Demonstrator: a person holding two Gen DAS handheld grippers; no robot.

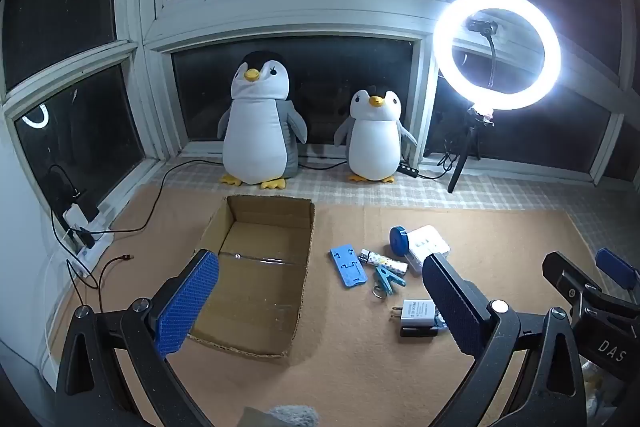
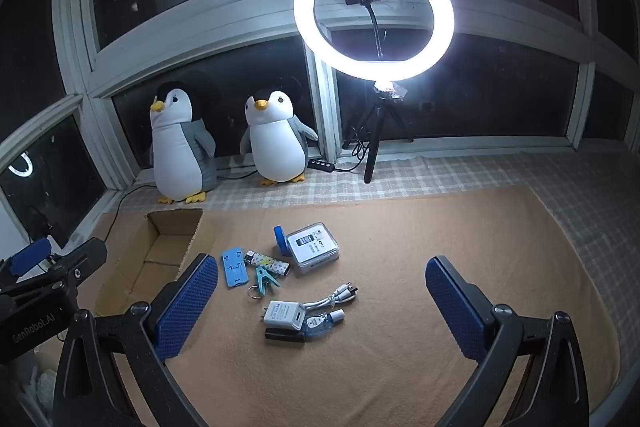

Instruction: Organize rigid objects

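Note:
An open, empty cardboard box (image 1: 256, 267) lies on the tan mat; it also shows in the right wrist view (image 2: 156, 259). To its right lie small items: a blue phone stand (image 2: 233, 267), a patterned lighter (image 2: 269, 263), a teal clip (image 2: 265, 279), a blue round item (image 2: 281, 241), a white square case (image 2: 313, 247), a white charger (image 2: 285, 315) with a cable (image 2: 332, 297), and a black bar (image 2: 285, 337). My left gripper (image 1: 320, 303) is open and empty, above the box's right edge. My right gripper (image 2: 322, 307) is open and empty, above the charger.
Two plush penguins (image 1: 260, 123) (image 1: 374, 139) stand by the window. A lit ring light on a tripod (image 2: 374, 13) stands at the back. Cables and a power strip (image 1: 84, 239) lie at the left. The checked cloth (image 2: 560, 179) borders the mat.

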